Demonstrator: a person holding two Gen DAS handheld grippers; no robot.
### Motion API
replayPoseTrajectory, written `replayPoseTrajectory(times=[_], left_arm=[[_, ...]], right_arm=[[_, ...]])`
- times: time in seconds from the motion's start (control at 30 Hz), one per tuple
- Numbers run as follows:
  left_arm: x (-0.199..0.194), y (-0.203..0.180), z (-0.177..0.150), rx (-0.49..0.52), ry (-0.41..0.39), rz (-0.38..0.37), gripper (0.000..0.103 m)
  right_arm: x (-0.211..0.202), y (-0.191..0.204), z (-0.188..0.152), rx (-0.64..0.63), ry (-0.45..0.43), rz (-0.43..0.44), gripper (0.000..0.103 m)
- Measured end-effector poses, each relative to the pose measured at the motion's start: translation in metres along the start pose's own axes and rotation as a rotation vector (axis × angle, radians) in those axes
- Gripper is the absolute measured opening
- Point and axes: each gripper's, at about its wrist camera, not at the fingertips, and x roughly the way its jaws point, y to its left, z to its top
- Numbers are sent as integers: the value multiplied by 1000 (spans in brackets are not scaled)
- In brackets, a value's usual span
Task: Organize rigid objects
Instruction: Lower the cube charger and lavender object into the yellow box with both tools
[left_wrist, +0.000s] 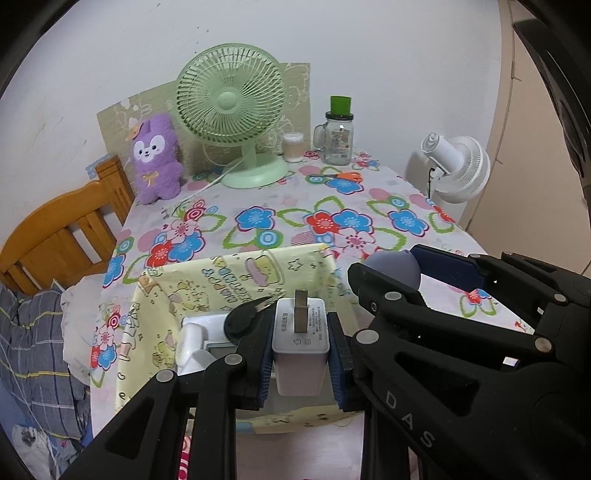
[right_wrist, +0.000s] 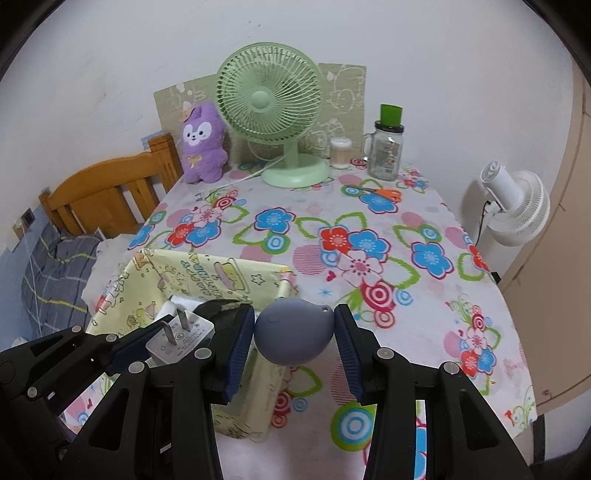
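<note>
My left gripper (left_wrist: 301, 354) is shut on a white plug charger (left_wrist: 300, 343) with its metal prongs pointing up, held above the yellow cartoon-print storage box (left_wrist: 236, 273). Inside the box lie white items (left_wrist: 195, 343) and a black object (left_wrist: 243, 317). My right gripper (right_wrist: 295, 336) is shut on a round grey-purple object (right_wrist: 293, 334) and holds it just right of the box (right_wrist: 207, 273), above the floral tablecloth. In the left wrist view the right gripper (left_wrist: 406, 269) sits close to the right with the grey-purple object (left_wrist: 393, 266). The charger (right_wrist: 181, 338) also shows in the right wrist view.
At the back of the table stand a green desk fan (left_wrist: 232, 114), a purple plush toy (left_wrist: 157, 158), a glass jar with a green lid (left_wrist: 338, 136), a small cotton-swab tub (left_wrist: 293, 147) and orange-handled scissors (left_wrist: 340, 175). A white fan (left_wrist: 458, 166) stands right, a wooden bed frame (left_wrist: 66, 229) left.
</note>
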Motion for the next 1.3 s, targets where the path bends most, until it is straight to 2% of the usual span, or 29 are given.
replayPoseTrajectory(times=[0.33,0.97,1.13,1.3], left_arm=[[9,25,-1,-30,8,15,26],[52,60,-15,-91,87,0,26],[56,66,-16,-97,85,10,28],[60,71,-17,-102,92,35,36]], right_arm=[[17,24,7,-32,13,22,47],[69,50,4,-70,115,11,47],[75,54,5,-83,115,3,47],[82,58,6,-92,123,2,47]])
